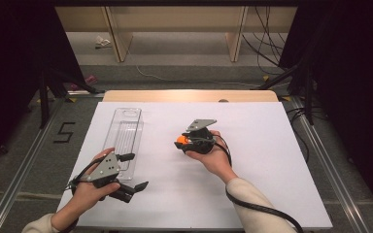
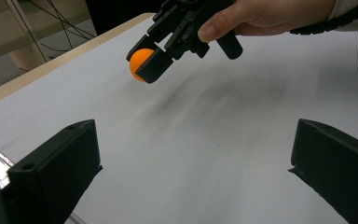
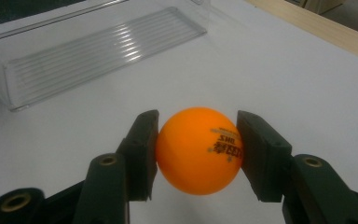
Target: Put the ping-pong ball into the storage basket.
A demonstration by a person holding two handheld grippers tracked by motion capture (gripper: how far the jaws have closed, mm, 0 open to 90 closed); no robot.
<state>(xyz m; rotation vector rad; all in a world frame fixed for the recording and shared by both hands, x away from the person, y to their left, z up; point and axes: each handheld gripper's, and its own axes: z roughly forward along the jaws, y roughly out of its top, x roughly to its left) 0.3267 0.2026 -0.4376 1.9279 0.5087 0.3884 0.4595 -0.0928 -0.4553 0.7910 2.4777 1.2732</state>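
The pick-up looks done: the right tongs (image 3: pixel 198 154) are clenched on the orange ball (image 3: pixel 199 150), held off the white tabletop (image 1: pixel 252 184) at mid-frame in the high view, and what seems left is carrying it to the clear tray (image 1: pixel 126 133) at upper left and letting go. The right hand (image 1: pixel 213 155) is angled toward that tray. The left tongs (image 1: pixel 132 171) rest released at lower left, beside the tray's near end.

High view: fixed above my side of the white table (image 1: pixel 272 194), facing forward and down, taking in all four edges.
Left gripper view: rides low near the table's left edge, looking across at my right gripper (image 2: pixel 156 60).
Right gripper view: very close, facing the clear tray (image 3: pixel 98 46) by the left edge.
Shared: the orange ball (image 3: pixel 198 150) appears in all three.
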